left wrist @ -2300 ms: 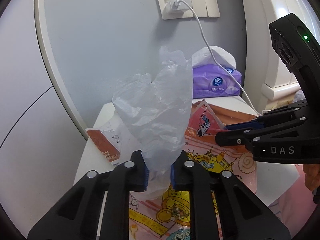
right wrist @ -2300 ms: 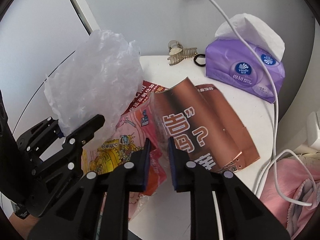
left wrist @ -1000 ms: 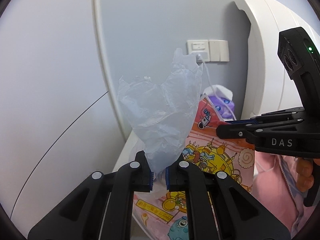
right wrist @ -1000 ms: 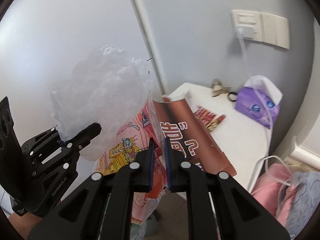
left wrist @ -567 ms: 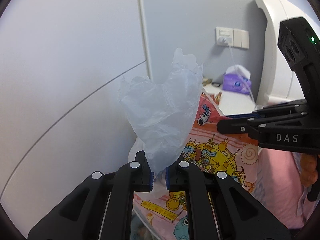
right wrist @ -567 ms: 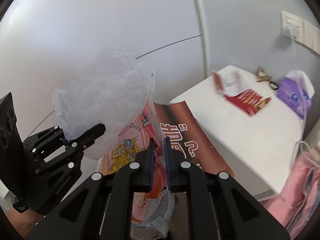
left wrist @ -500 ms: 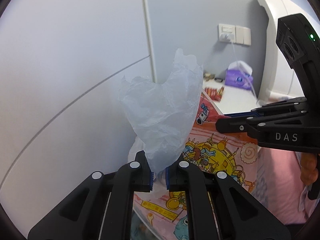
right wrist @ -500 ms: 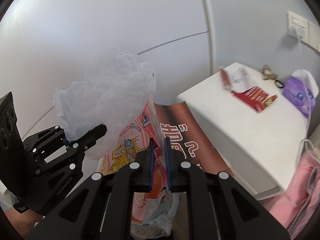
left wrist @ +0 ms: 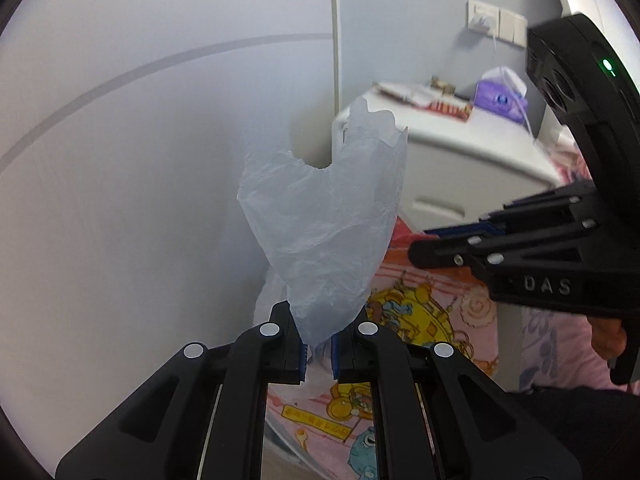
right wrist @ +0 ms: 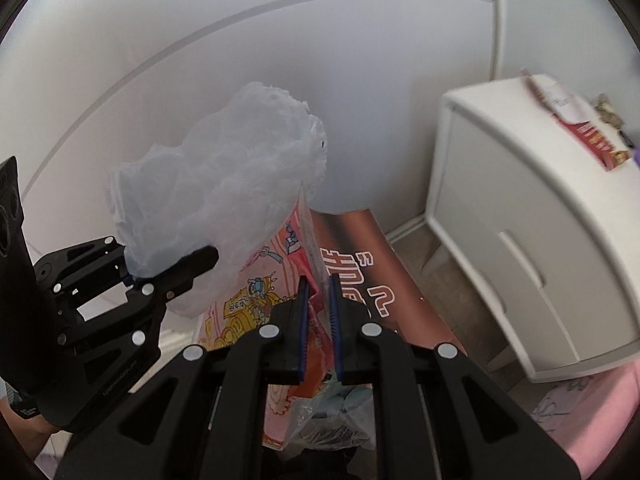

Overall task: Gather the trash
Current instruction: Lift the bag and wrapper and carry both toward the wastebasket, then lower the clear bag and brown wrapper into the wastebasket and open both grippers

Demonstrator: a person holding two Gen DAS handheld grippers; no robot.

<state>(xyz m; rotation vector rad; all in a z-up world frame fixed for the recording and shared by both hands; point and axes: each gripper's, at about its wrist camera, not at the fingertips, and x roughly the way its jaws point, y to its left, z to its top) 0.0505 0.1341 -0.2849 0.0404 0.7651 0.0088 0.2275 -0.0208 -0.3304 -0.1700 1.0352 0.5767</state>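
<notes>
My left gripper (left wrist: 319, 354) is shut on a crumpled clear plastic bag (left wrist: 328, 232), held upright in the air; it also shows in the right wrist view (right wrist: 216, 196). My right gripper (right wrist: 319, 322) is shut on a bundle of wrappers: a pink cartoon snack bag (right wrist: 256, 292) and a copper-brown package (right wrist: 372, 276) with white characters. In the left wrist view the right gripper (left wrist: 452, 246) is at the right, with the pink cartoon bag (left wrist: 424, 304) hanging below it. Both grippers are side by side, away from the nightstand.
A white nightstand (right wrist: 532, 240) stands to the right, with a red wrapper (right wrist: 592, 140), papers and a purple tissue pack (left wrist: 500, 100) on top. A white wall is close on the left. Pink bedding (left wrist: 560, 344) lies at the lower right. A clear bag (right wrist: 332, 416) is below.
Both grippers have pulled back and down from the nightstand top, carrying the plastic bag and the wrappers. The nightstand front now shows farther off at the right.
</notes>
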